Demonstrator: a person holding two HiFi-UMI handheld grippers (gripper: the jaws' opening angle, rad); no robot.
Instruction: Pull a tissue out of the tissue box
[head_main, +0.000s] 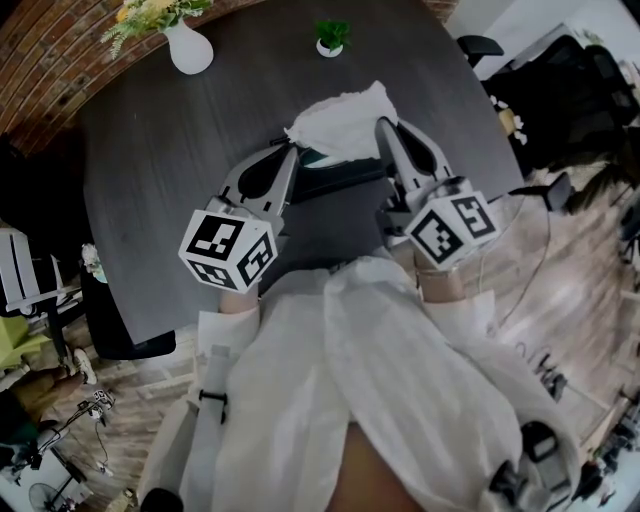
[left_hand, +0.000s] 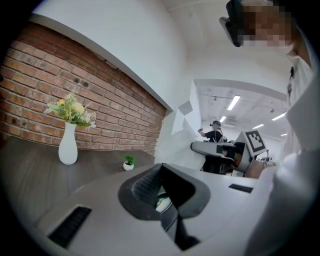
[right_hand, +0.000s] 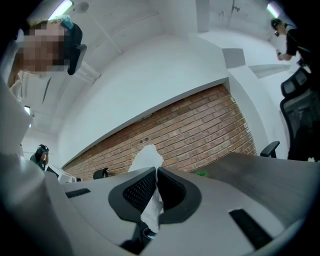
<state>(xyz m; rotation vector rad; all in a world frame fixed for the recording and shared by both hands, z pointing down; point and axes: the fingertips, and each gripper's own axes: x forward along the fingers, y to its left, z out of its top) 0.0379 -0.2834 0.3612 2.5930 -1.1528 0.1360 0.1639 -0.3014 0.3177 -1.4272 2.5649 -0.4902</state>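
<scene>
A white tissue (head_main: 340, 120) is stretched between my two grippers above the dark tissue box (head_main: 340, 178) on the dark table (head_main: 160, 170). My right gripper (head_main: 383, 124) is shut on the tissue's right end. In the right gripper view the tissue (right_hand: 147, 157) sticks up past the right gripper (right_hand: 156, 170) and hangs down between the pads. My left gripper (head_main: 296, 148) is shut at the tissue's left corner. In the left gripper view the sheet (left_hand: 180, 135) rises from the closed tips of the left gripper (left_hand: 161, 166) towards the right gripper.
A white vase with flowers (head_main: 188, 48) (left_hand: 68, 145) and a small potted plant (head_main: 331, 40) (left_hand: 129, 164) stand at the table's far side by a brick wall. Office chairs (head_main: 480, 45) stand to the right, another chair (head_main: 125, 335) at the left edge.
</scene>
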